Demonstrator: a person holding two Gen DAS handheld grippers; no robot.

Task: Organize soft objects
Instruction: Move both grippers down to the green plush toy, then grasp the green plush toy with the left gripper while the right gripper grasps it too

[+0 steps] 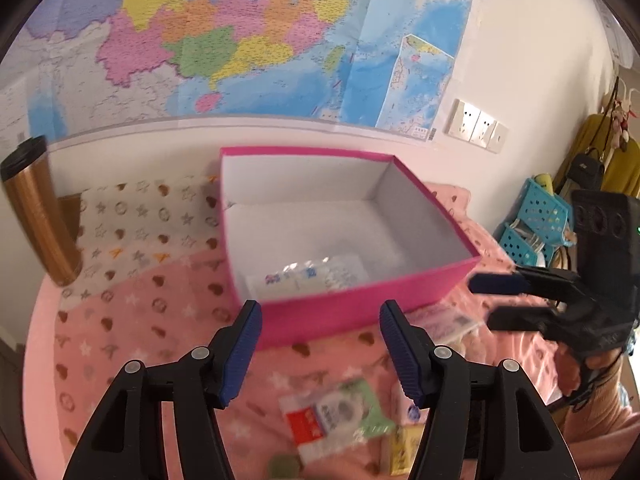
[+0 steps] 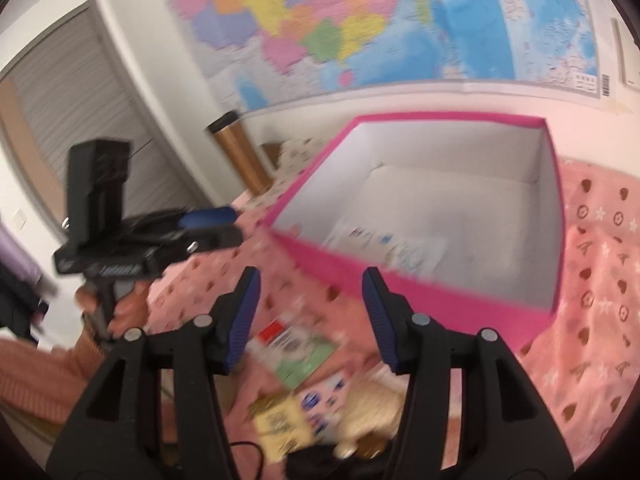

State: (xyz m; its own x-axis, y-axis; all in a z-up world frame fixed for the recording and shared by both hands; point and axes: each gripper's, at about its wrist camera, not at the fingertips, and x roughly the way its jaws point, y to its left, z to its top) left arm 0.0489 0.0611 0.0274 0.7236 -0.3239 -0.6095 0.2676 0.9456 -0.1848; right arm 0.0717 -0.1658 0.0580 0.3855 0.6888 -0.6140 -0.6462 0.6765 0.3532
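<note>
We see one wall map (image 1: 224,36), glossy paper in many colours, filling the wall behind everything. Below it lies one pink fleece blanket (image 1: 132,320), soft and printed with brown hearts, stars and rings; it covers the surface that carries the things, though what lies under it we cannot tell.

One open pink box (image 1: 352,300), rectangular cardboard with a white lining, stands toward the blanket's far edge by the wall. Inside, on its floor against the near wall, lies one flat tissue packet (image 1: 308,278) in shiny plastic wrap.

One bronze metal tumbler (image 1: 38,208) with a black lid stands at the blanket's far left corner. Only the left wrist view shows two blue perforated plastic baskets (image 1: 538,216), three white wall sockets (image 1: 476,126) and a black handbag (image 1: 586,168) at the right. Only the right wrist view shows a grey slatted door (image 2: 80,108) at the left.

We count two claws. The left claw (image 1: 320,344) is released, blue ribbed pads spread wide, holding nothing, poised before the box's near wall. The right claw (image 2: 310,314) is likewise spread and empty.

Near the blanket's near edge lies a blurred cluster: one green-and-red packet (image 1: 340,416), one yellow packet (image 2: 280,424), one pink packet (image 2: 324,400) with blue print, and a cream soft object (image 2: 372,412) seen only from the right wrist.
</note>
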